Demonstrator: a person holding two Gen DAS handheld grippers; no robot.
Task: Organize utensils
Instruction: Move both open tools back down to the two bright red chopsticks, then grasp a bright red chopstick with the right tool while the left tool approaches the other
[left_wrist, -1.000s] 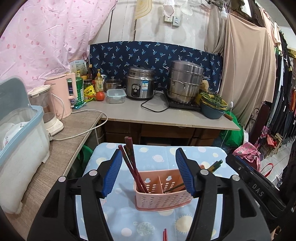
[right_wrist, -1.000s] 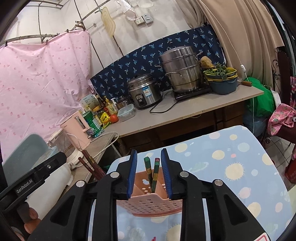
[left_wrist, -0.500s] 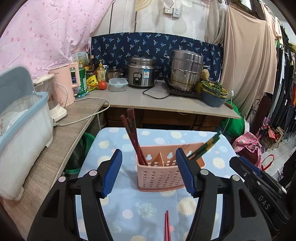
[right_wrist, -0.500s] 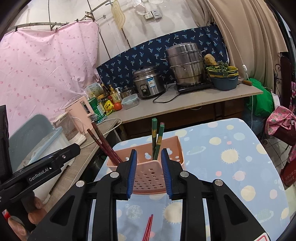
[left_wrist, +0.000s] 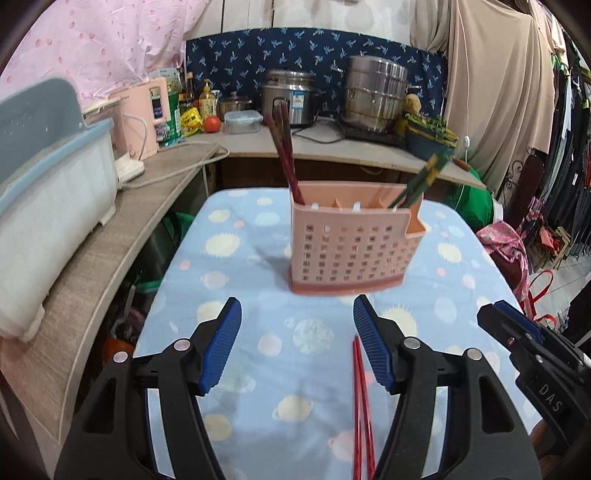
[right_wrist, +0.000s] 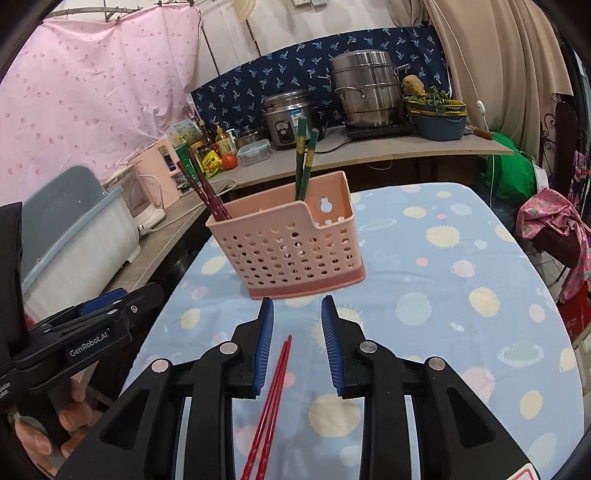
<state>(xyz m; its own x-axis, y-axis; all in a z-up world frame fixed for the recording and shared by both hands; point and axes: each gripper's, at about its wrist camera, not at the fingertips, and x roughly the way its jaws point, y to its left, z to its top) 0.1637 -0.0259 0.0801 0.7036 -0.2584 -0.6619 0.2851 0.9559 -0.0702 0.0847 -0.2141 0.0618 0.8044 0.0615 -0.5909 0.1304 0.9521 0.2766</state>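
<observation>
Black hand-held gripper frames, ribbed blue pads, silver rivets.

Home kitchen: rice cooker, steamer pot, hanging clothes.

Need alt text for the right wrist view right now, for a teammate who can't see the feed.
The right gripper hangs open and empty over red chopsticks lying on a blue planet-print tablecloth. Beyond them stands a pink slotted holder with green chopsticks and dark red chopsticks upright inside it.
</observation>
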